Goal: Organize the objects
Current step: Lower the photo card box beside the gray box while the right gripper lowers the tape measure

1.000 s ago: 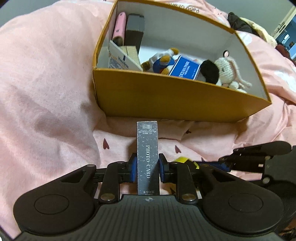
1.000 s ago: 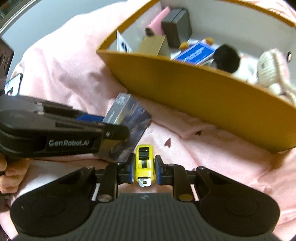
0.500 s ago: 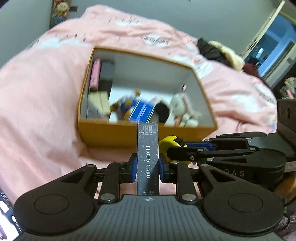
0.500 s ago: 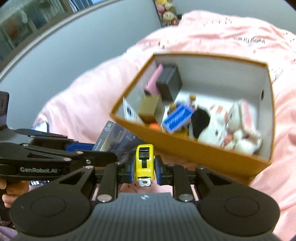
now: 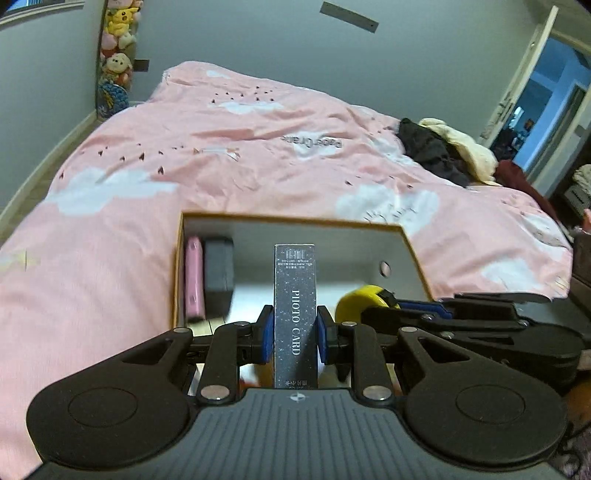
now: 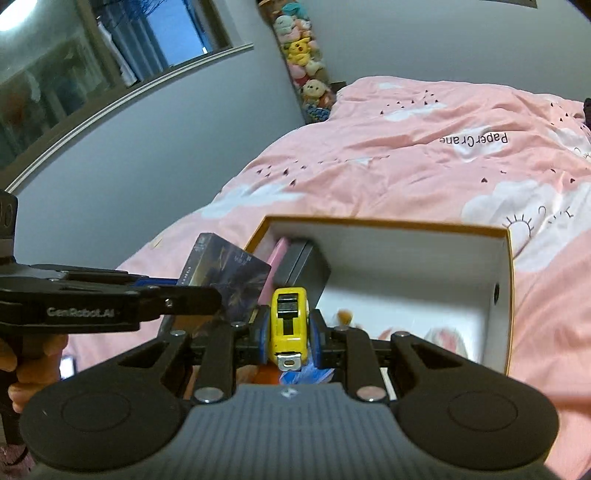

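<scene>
Left wrist view: the left gripper [image 5: 295, 332] clamps a dark upright photo-card box [image 5: 294, 314], the right gripper [image 6: 286, 332] a yellow tape measure [image 6: 287, 321], both above the partly filled orange cardboard box [image 5: 413, 247]; neither placed yet.

I am seeing a dim, cool-toned room through both wrist cameras. A bright ceiling light [image 6: 14, 11] is flaring in the right view's top left corner, and blue daylight is coming through the doorway [image 5: 546, 107]. The box [image 5: 295, 221] is smearing with motion blur along its rim, and its contents are looking soft. The fisheye lenses are bending the walls and bedspread [image 5: 221, 147] at the edges, with black vignetting in the corners. The gripper bodies are staying sharp but dark.
</scene>
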`<state>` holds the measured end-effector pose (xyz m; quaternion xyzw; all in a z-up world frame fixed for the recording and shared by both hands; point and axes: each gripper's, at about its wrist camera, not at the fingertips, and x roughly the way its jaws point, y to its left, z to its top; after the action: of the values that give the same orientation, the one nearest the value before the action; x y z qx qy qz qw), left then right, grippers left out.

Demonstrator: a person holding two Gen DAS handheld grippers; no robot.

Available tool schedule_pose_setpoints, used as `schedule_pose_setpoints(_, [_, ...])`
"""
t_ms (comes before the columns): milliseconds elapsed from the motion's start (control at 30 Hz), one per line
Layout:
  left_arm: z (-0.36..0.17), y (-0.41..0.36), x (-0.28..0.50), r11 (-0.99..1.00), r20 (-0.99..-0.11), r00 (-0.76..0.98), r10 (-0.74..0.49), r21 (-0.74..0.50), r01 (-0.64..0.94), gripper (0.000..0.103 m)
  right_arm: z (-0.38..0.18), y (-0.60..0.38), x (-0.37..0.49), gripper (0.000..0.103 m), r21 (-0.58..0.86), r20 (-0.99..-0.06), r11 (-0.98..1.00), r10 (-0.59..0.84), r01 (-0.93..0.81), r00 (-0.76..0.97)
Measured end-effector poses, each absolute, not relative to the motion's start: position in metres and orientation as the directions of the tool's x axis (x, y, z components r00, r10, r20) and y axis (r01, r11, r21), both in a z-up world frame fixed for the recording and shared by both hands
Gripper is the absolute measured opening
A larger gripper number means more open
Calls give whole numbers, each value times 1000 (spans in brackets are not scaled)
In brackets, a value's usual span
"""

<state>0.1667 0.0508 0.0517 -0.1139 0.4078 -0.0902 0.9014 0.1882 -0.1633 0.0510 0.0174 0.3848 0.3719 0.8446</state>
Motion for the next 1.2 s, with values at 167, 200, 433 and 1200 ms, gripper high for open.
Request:
schedule_pose_setpoints(167, [41, 45, 213, 964, -738, 628, -246, -251, 82, 26, 36, -156, 226, 22, 334, -654, 735, 631, -590, 416])
schedule_pose_setpoints(200, [36, 43, 221, 967, -744, 622, -242, -239, 90, 26, 32, -155, 233, 22, 338, -659, 738, 629, -585, 413])
schedule_pose_setpoints(433, [-5, 32, 263, 980, -806, 560, -192, -185, 70, 26, 7, -156, 273, 22, 383, -684, 749, 623, -540, 379])
schedule_pose_setpoints(1200, [-61, 2, 287, 987, -820, 571, 29, 115, 115, 28, -29, -140, 318, 22, 442, -742, 782, 594, -439, 312])
